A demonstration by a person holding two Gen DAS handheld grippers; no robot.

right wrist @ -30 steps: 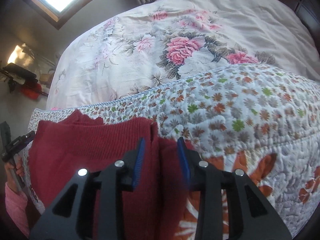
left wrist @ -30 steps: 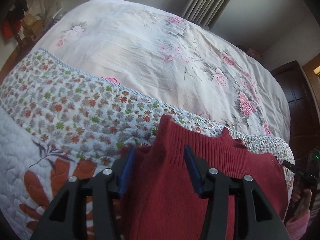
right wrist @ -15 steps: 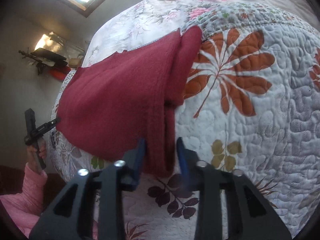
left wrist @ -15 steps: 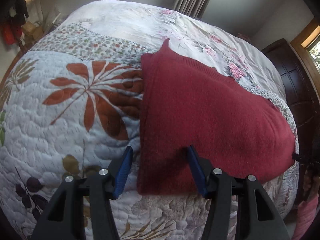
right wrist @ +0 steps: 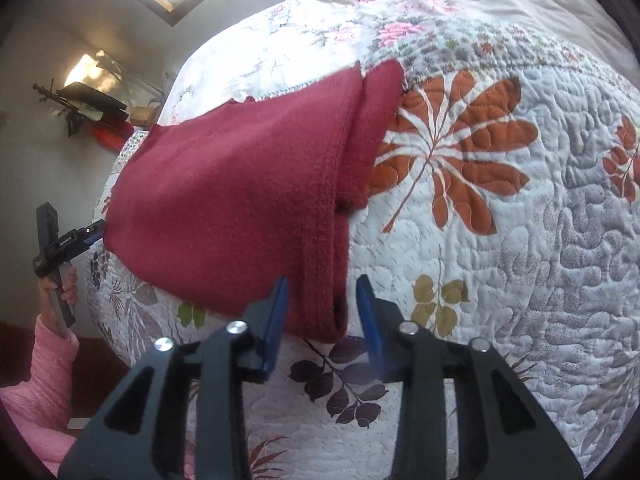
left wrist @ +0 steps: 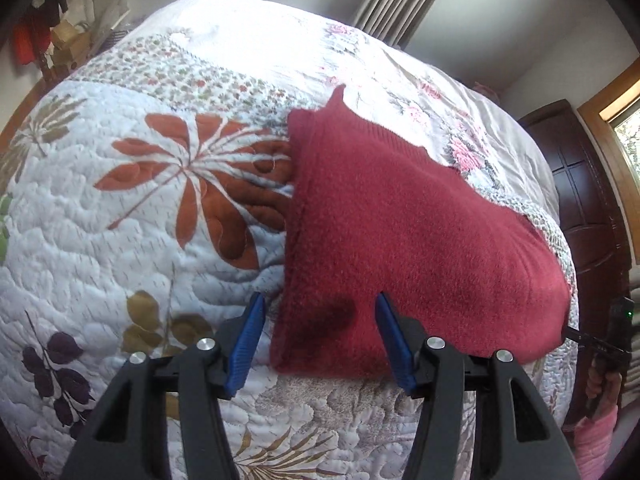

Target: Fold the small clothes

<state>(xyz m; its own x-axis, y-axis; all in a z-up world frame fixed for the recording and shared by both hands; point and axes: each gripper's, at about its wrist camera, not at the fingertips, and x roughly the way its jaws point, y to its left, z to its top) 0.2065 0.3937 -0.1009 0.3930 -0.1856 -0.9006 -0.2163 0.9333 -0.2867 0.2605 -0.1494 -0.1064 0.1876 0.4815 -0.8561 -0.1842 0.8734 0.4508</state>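
Dark red fuzzy knit sweater (left wrist: 400, 232) lies folded on the white quilted bedspread with orange leaf print (left wrist: 140, 208). Left gripper (left wrist: 320, 340) at 6 o'clock in the left wrist view, blue-padded fingers (left wrist: 248, 336) apart, straddling the sweater's near left corner, not clamped. Right gripper (right wrist: 322, 320) at 6 o'clock in the right wrist view, fingers (right wrist: 276, 316) apart around the near right folded edge of the sweater (right wrist: 248, 200). Pink sleeve (right wrist: 44, 384) at 8 o'clock.

Bed (left wrist: 120, 240) with leaf-print quilt, floral sheet (left wrist: 400, 72) beyond, folded red sweater (left wrist: 400, 232) near its front edge
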